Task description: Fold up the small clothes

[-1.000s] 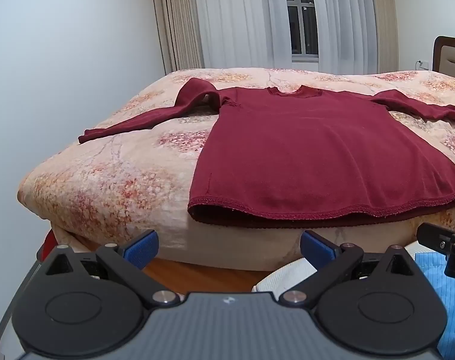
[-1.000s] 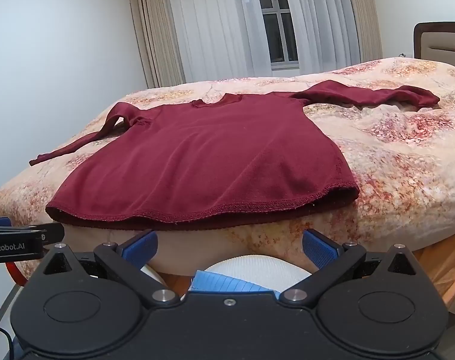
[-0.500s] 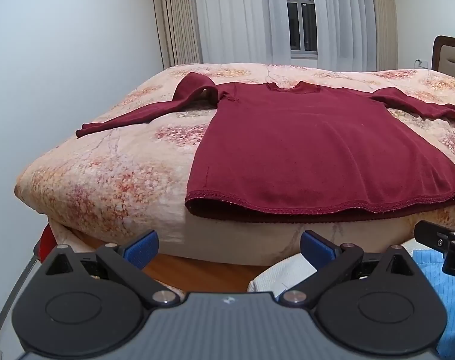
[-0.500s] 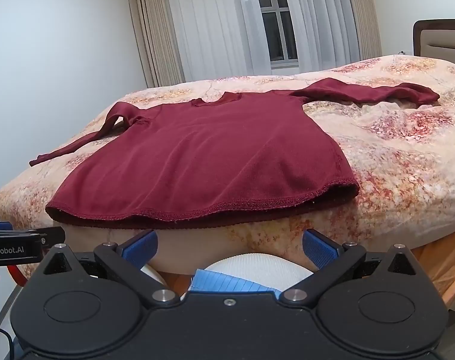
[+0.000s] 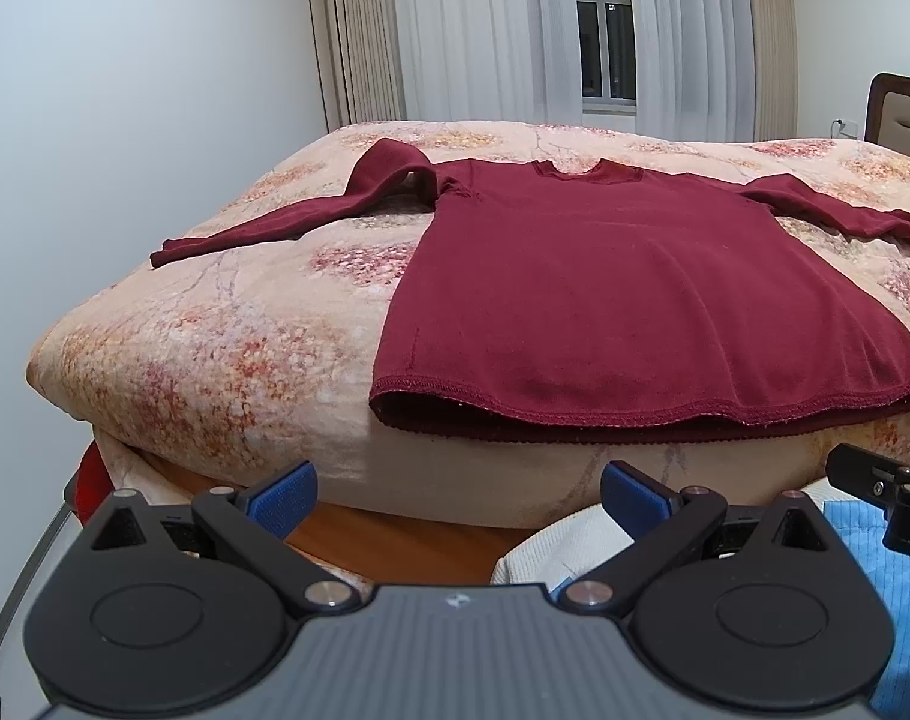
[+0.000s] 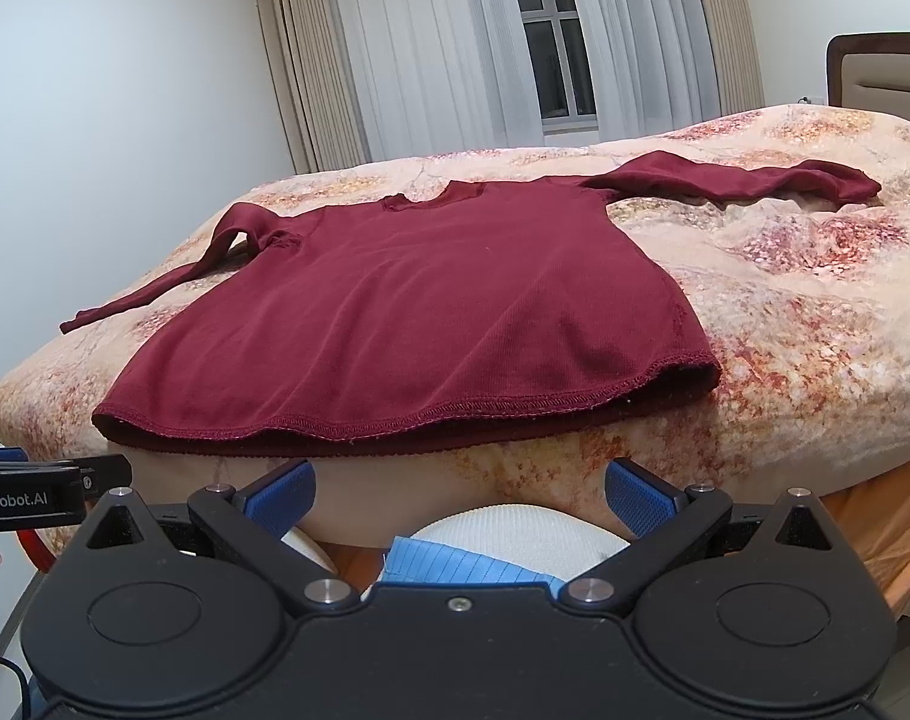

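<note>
A dark red long-sleeved shirt (image 5: pixel 628 294) lies flat on the bed, front side up, hem toward me and both sleeves spread out. It also shows in the right wrist view (image 6: pixel 431 312). Its left sleeve (image 5: pixel 287 216) runs toward the bed's left edge; its right sleeve (image 6: pixel 736 180) lies out to the right. My left gripper (image 5: pixel 457 495) is open and empty, held below and in front of the hem near its left corner. My right gripper (image 6: pixel 457 495) is open and empty, below the hem's middle.
The bed carries a floral peach quilt (image 5: pixel 215 348) and has a wooden frame (image 5: pixel 395 540). A white wall (image 5: pixel 125 120) stands left, curtains and a window (image 5: pixel 604 42) behind. A headboard (image 6: pixel 880 72) is at right. The person's white and blue clothing (image 6: pixel 502 546) is below the grippers.
Both grippers have dropped slightly and tilted, so the shirt sits higher in both views. The shirt has not moved. Both jaws stay open.
</note>
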Available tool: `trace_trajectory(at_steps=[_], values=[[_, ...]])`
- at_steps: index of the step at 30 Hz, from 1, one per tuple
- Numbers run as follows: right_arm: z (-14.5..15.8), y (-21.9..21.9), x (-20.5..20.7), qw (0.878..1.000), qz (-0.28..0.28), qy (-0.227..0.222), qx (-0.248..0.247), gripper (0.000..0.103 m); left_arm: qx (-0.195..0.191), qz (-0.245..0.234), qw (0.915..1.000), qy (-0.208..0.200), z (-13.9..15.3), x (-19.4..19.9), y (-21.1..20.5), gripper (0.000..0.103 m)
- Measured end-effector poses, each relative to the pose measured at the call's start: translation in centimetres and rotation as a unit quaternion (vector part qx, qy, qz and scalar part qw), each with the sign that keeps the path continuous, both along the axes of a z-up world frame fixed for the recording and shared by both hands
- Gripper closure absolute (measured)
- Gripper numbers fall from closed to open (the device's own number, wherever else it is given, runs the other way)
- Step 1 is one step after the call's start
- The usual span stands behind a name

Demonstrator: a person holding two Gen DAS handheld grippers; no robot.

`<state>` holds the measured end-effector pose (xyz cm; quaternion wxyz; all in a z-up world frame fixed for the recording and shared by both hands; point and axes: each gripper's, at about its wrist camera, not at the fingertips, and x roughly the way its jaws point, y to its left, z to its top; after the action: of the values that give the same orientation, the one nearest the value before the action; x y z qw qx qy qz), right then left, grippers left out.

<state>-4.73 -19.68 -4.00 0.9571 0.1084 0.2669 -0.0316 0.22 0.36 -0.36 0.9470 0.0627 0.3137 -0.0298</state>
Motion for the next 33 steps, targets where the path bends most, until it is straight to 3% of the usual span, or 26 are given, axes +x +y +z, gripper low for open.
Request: trace_trajectory(at_steps=[33], values=[[-0.02,-0.03,0.03,1.0,0.0,0.002,0.004,0.0,-0.011,0.0,0.9999,0.006,0.07,-0.12,0.19,0.0]])
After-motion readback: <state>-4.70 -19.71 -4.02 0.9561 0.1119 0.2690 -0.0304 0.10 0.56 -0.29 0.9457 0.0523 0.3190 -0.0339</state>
